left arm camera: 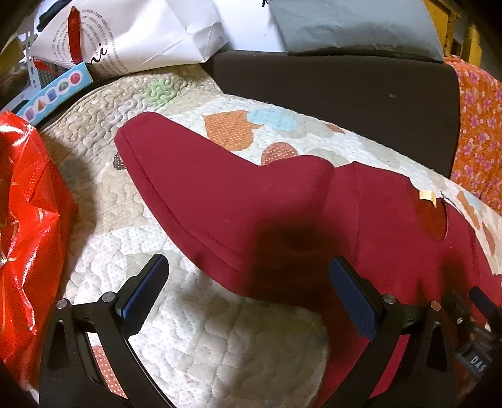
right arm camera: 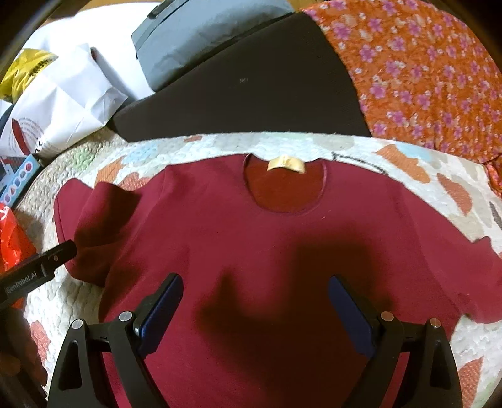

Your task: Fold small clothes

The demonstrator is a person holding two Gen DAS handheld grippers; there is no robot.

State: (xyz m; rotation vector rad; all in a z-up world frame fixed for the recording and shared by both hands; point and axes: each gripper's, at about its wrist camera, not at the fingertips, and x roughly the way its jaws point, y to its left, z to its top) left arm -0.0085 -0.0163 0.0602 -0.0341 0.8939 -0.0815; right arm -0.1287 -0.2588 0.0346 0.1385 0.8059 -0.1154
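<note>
A dark red T-shirt (right arm camera: pixel 251 251) lies spread flat on a quilted patchwork blanket (right arm camera: pixel 423 163), neck opening with a cream label (right arm camera: pixel 285 164) at the far side. Its left sleeve (left arm camera: pixel 194 175) stretches out toward the far left. My left gripper (left arm camera: pixel 248 282) hovers open over the sleeve's lower hem and underarm, nothing between its fingers. My right gripper (right arm camera: pixel 255 301) hangs open above the shirt's chest, casting a shadow on the cloth. The left gripper's tip (right arm camera: pixel 59 252) shows at the left edge of the right wrist view, beside the sleeve.
A shiny red bag (left arm camera: pixel 25 219) lies at the left. White paper bags (left arm camera: pixel 141 34), a blue toy box (left arm camera: pixel 53 91) and a grey pillow (left arm camera: pixel 354 25) crowd the back. A dark cushion (right arm camera: pixel 251 84) and an orange floral cloth (right arm camera: pixel 423 72) border the blanket.
</note>
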